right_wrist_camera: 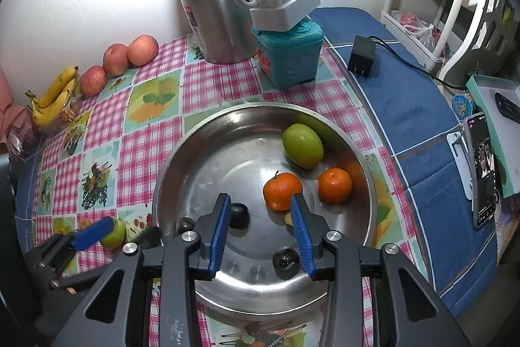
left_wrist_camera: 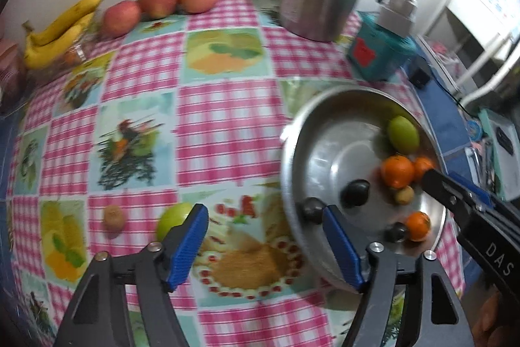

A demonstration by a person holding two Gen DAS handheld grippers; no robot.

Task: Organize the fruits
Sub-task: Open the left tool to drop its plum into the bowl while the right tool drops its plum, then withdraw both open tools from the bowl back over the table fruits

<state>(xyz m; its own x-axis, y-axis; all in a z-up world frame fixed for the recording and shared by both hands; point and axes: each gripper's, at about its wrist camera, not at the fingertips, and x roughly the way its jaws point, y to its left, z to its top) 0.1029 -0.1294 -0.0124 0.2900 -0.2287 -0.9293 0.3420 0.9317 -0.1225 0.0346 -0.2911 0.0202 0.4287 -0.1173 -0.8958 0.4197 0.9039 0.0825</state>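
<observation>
Your left gripper (left_wrist_camera: 265,244) hangs wide open and empty, right gripper (right_wrist_camera: 260,231) narrower with nothing in it, so go for the green fruit (left_wrist_camera: 174,218) on the tablecloth (left_wrist_camera: 227,119) beside the steel bowl (right_wrist_camera: 208,132): probably firm, smooth, rolls easily, grab its middle.

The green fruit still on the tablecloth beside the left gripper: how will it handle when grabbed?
The green fruit looks round and smooth, so it may roll if nudged across the flat tablecloth. It seems firm, probably holding shape under the pads. The left gripper stands open, likely wide enough.
</observation>
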